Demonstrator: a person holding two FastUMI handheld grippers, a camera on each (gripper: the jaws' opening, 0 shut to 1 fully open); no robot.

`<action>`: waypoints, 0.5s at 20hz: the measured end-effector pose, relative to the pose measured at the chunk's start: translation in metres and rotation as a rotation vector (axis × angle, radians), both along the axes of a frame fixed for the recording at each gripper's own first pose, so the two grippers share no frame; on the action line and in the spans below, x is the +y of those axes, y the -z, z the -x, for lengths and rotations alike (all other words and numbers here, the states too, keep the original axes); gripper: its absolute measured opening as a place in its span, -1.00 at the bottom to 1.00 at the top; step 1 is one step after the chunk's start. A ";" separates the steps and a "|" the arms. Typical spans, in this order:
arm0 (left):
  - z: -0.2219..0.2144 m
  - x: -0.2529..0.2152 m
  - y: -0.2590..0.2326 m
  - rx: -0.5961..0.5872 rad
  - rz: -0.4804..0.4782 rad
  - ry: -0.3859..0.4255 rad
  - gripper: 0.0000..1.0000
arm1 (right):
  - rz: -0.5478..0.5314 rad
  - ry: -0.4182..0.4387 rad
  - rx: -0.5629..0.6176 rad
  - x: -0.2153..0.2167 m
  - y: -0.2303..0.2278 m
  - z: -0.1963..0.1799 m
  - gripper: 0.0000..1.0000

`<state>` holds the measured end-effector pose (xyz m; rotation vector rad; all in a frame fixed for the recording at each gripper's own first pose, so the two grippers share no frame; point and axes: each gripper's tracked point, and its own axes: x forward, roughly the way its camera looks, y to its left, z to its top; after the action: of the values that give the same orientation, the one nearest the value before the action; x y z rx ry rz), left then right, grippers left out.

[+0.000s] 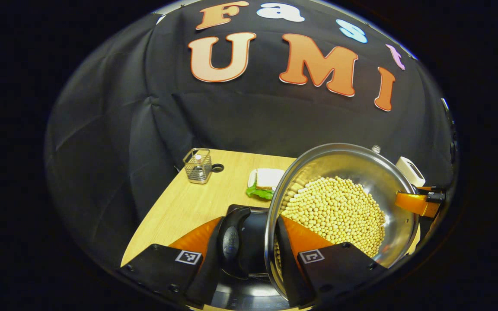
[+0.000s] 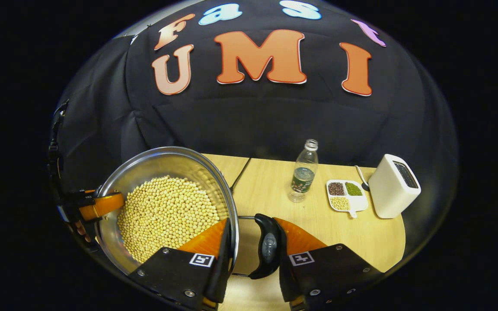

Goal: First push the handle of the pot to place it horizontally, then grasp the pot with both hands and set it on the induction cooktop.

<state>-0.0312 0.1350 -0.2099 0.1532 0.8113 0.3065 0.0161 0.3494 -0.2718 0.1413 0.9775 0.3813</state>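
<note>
You are holding the round stainless-steel pot [image 1: 387, 181], filled with pale yellow soybeans [image 1: 335, 211], by both of its black plastic side handles. In the left gripper view, your left gripper [image 1: 255, 248] is closing its orange-and-black fingers around one black handle [image 1: 234, 242] and the pot's rim, one finger outside the handle and the other inside the pot against the beans. In the right gripper view, your right gripper [image 2: 251, 244] is clamping the opposite black handle [image 2: 268, 246] the same way, with its left finger inside the rim. The pot is sitting above the glossy black induction cooktop [image 1: 249, 293], over the light wooden table [image 2: 275, 181]; whether it is touching the cooktop, you cannot tell. Farther off on the table are standing a clear plastic water bottle [image 2: 304, 170], a white divided dish of beans [image 2: 346, 194], a white boxy appliance [image 2: 394, 185], a wire basket [image 1: 198, 165] and a sandwich with lettuce [image 1: 266, 181].
</note>
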 end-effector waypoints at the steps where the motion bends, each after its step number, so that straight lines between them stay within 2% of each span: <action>1: 0.002 -0.001 -0.005 -0.003 -0.004 -0.007 0.32 | -0.003 -0.008 0.000 0.007 0.000 0.001 -0.12; 2: 0.005 -0.002 -0.012 -0.004 -0.008 -0.012 0.36 | -0.007 -0.012 0.001 0.014 0.000 0.001 -0.03; 4: 0.013 -0.005 -0.018 -0.004 -0.010 -0.020 0.35 | -0.010 -0.020 0.003 0.026 0.001 0.001 -0.03; 5: 0.014 -0.001 -0.015 -0.004 -0.008 -0.023 0.35 | -0.009 -0.023 0.004 0.031 0.003 -0.001 -0.12; 6: 0.012 0.000 -0.011 0.001 -0.007 -0.025 0.36 | -0.009 -0.022 0.008 0.034 0.006 -0.001 -0.12; 7: 0.012 0.000 -0.009 0.005 -0.007 -0.027 0.36 | -0.005 -0.026 0.007 0.039 0.009 -0.001 -0.03; 10: 0.013 0.000 -0.006 0.017 -0.007 -0.038 0.35 | -0.004 -0.028 0.022 0.047 0.019 0.001 -0.02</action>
<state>-0.0441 0.1350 -0.2036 0.1469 0.8306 0.3443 0.0147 0.3965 -0.2905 0.1360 1.0015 0.4086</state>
